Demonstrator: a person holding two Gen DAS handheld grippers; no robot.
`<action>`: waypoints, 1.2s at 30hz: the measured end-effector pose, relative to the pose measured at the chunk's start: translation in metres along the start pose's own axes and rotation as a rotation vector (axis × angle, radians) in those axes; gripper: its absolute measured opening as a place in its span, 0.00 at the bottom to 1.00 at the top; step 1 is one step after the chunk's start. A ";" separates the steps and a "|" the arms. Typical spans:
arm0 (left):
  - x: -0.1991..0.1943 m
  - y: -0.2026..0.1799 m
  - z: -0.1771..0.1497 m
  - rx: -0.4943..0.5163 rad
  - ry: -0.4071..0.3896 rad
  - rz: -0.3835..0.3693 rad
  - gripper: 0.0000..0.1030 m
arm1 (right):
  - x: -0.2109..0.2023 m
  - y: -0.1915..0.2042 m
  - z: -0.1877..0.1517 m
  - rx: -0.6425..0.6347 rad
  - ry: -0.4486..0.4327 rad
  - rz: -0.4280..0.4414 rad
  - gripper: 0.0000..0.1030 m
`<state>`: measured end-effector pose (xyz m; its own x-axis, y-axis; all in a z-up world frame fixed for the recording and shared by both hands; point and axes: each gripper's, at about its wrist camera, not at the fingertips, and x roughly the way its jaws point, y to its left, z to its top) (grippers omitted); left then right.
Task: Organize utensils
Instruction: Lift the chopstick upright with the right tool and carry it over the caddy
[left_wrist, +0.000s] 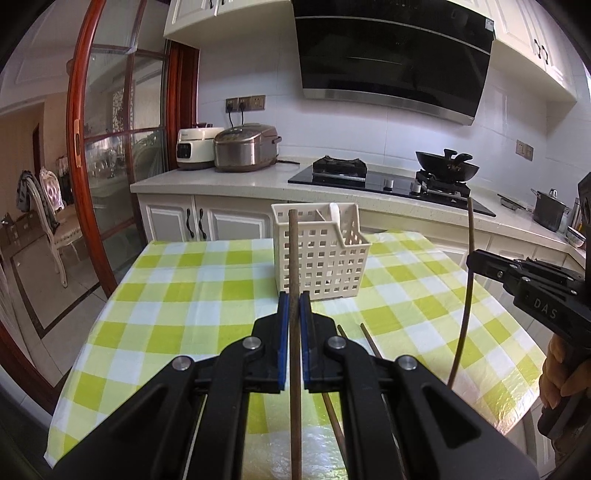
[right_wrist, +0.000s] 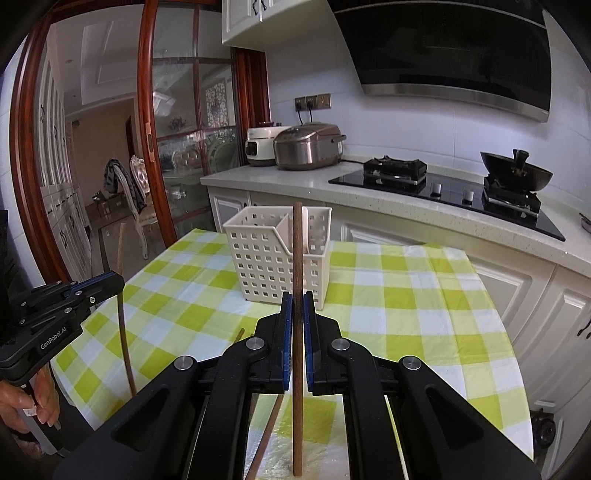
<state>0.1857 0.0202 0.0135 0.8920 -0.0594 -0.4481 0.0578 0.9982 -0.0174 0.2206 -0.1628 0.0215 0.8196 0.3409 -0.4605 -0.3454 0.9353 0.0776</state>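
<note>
- You are in a kitchen, at a table (left_wrist: 177, 295) under a green-and-white checked cloth, with white cabinets, a black range hood (left_wrist: 391, 55) and a gas hob (left_wrist: 388, 182) along the far counter.
- Your left gripper (left_wrist: 294, 306) is closed tight, its blue pads clamping a brown chopstick (left_wrist: 294, 251) that stands upright between them, running above and below the fingertips.
- Your right gripper (right_wrist: 298, 306) is likewise closed, pinching a second, darker chopstick (right_wrist: 297, 251) held upright in the same way.
- Just beyond both sets of fingertips stands a cream perforated utensil basket (left_wrist: 321, 258), upright on the cloth, with a divider inside; a white handle pokes out of its far compartment.
- Below and slightly right of the left gripper, two more chopsticks (left_wrist: 369, 341) lie flat on the cloth, partly hidden by the gripper body.
- From the left camera, the right gripper appears at the right edge, a hand (left_wrist: 557, 373) on its handle; from the right camera, the left one sits at the left edge.
- Farther off on the counter, left of the hob, sit two rice cookers (left_wrist: 245, 147); a black wok (left_wrist: 447, 168) rests on the right burner.
- To the far left, a red-framed glass door (left_wrist: 110, 155) opens onto a dining room.
</note>
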 end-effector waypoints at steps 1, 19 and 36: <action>-0.001 0.000 0.000 0.000 -0.002 -0.001 0.06 | 0.000 0.000 0.000 -0.001 -0.001 0.000 0.06; -0.006 -0.008 0.014 0.038 -0.051 -0.002 0.06 | -0.004 0.001 0.006 0.000 -0.038 0.008 0.06; 0.002 -0.014 0.066 0.082 -0.112 -0.049 0.05 | 0.009 -0.006 0.048 -0.027 -0.132 -0.013 0.06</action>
<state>0.2159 0.0051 0.0720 0.9314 -0.1135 -0.3459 0.1348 0.9901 0.0380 0.2515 -0.1605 0.0597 0.8766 0.3400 -0.3405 -0.3450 0.9374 0.0477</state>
